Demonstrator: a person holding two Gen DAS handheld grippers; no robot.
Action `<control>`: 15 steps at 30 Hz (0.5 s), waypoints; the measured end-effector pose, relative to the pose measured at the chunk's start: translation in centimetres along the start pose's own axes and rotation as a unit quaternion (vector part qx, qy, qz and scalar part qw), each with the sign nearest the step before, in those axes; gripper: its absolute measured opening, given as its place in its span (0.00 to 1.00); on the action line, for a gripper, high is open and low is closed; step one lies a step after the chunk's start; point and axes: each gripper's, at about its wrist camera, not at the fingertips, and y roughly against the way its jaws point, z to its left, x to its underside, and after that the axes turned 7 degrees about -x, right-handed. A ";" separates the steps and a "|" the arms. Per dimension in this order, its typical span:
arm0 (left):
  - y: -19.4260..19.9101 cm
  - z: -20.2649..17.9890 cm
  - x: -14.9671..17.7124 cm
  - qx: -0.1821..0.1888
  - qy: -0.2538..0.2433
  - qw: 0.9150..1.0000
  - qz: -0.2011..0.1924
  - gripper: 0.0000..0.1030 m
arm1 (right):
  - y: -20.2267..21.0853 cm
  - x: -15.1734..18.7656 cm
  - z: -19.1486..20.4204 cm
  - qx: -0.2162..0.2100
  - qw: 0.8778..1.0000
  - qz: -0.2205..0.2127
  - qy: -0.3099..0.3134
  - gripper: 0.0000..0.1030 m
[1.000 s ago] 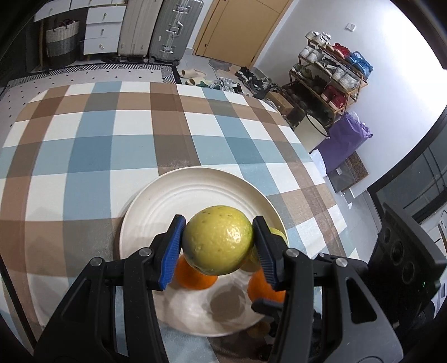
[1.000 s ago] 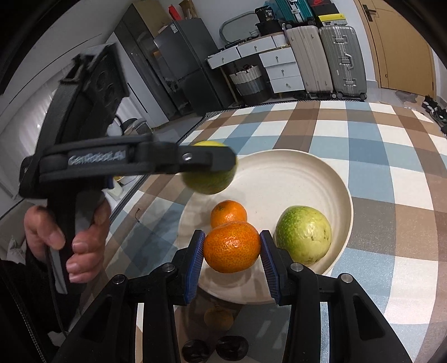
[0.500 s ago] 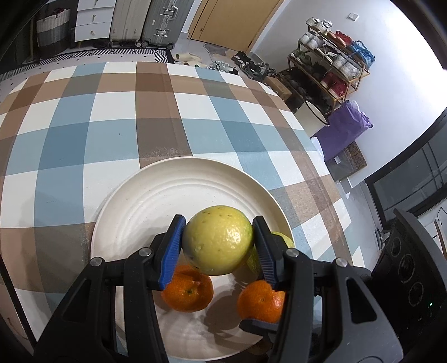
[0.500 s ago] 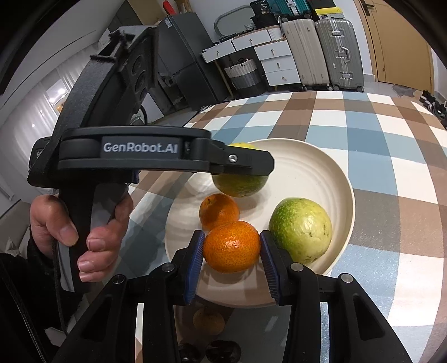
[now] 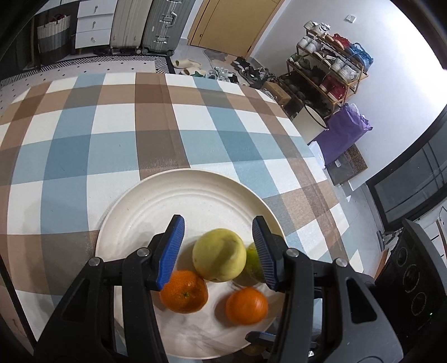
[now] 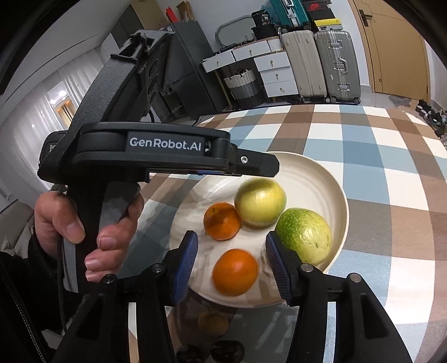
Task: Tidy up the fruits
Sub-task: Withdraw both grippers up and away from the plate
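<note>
Both fruits now lie dropped on the plate (image 5: 145, 212); left claw (image 5: 218, 251) spread around the lemon (image 5: 219, 255); right claw (image 6: 232, 262) opening off the orange (image 6: 234, 272), so they settle grouped.

A lived-in home. A table with a checked cloth (image 5: 156, 131) stands near a wooden door (image 5: 232, 25). Hard suitcases (image 6: 315, 64) line the wall beside white drawers (image 6: 276, 75) and a woven basket (image 6: 243, 86). A shoe rack (image 5: 327, 75) holds many pairs, with more shoes (image 5: 245, 72) scattered on the floor.
</note>
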 end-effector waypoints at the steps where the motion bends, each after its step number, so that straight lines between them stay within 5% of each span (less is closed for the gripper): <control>1: 0.2 -0.1 0.0 0.000 0.000 1.000 -0.002 0.46 | 0.1 0.0 0.0 0.001 1.000 -0.002 0.000 0.51; 10: 3.1 -0.6 0.9 -0.013 0.000 1.000 -0.020 0.46 | 1.7 0.0 0.7 0.010 1.000 -0.020 0.005 0.51; 15: 5.2 -1.4 2.0 -0.026 -0.008 0.999 -0.035 0.46 | 3.2 0.3 1.3 0.018 0.999 -0.039 0.008 0.70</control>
